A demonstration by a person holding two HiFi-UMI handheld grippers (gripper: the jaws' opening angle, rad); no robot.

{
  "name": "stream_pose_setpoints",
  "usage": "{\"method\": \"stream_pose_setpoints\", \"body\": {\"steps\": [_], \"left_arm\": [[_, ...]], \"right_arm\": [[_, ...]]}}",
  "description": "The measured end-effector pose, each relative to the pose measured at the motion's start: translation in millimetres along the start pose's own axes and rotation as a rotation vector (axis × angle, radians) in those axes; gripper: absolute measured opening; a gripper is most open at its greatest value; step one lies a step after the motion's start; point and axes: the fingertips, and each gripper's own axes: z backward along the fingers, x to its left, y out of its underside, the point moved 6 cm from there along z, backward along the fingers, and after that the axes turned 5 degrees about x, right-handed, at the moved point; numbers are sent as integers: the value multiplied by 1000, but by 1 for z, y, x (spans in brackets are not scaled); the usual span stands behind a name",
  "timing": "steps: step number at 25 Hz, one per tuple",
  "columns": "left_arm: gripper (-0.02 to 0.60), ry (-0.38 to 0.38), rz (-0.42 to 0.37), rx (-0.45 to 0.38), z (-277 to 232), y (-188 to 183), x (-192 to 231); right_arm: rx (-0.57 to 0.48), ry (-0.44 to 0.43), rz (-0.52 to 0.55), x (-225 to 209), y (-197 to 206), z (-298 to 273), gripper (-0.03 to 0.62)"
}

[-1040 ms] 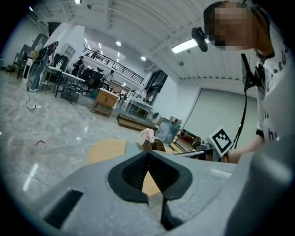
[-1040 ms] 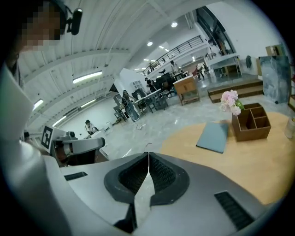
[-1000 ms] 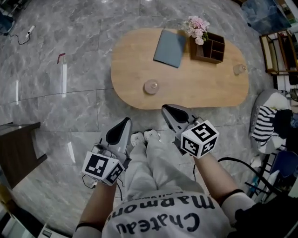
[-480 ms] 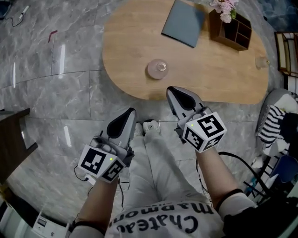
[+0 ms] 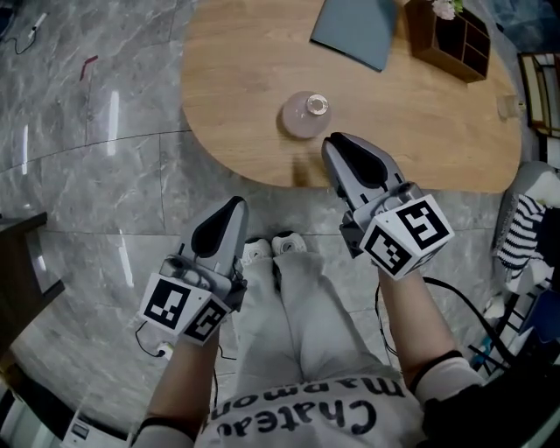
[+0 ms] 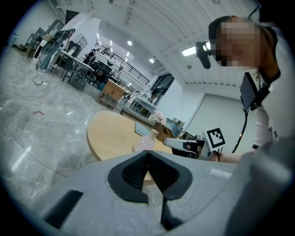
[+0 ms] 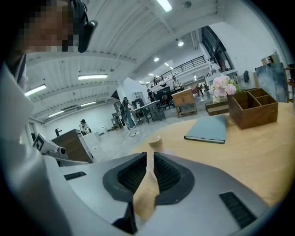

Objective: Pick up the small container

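Container: small round pinkish cork-topped container (image 5: 304, 115) on oval wooden desk (image 5: 236, 105), just beyond the right jaws, apart.
Right gripper (image 5: 338, 147): jaws together, empty.
Left gripper (image 5: 233, 210): jaws together, empty.

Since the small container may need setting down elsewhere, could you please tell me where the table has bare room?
Bare wood: the left end of the table, left of the small container and notebook; also the wide stretch between container and small clear item, before the wooden organizer. Crowded: the far edge, notebook beside organizer.
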Motion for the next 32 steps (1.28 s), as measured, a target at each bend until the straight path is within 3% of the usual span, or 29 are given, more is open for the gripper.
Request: {"method": "stream_pose_setpoints", "body": {"steps": [6,7,8,9,16,22,32], "left_arm": [[11,-14,-30,-51,-3,-3,26],[11,-15,-29,-57,-4,-3,30],[11,-16,-28,-63,-5,-4,33],[11,-16,-28,-67,-6,-4,35],[11,-27,-67,-89,-9,-6,45],[11,-41,-55,-98,-10,-1,58],[11,-42,-44,-105,-11,-1,67]], "right_arm": [[-24,21,85,-6,-7,-18,29],[-21,15,88,-6,-7,-21,83],[-16,7,90,-6,-7,-24,186],[-14,2,95,-6,-7,-27,217],[-59,16,131,-7,-15,-47,223],[-45,16,144,-9,-16,-62,242],[-11,139,274,-10,-15,-73,232]]}}
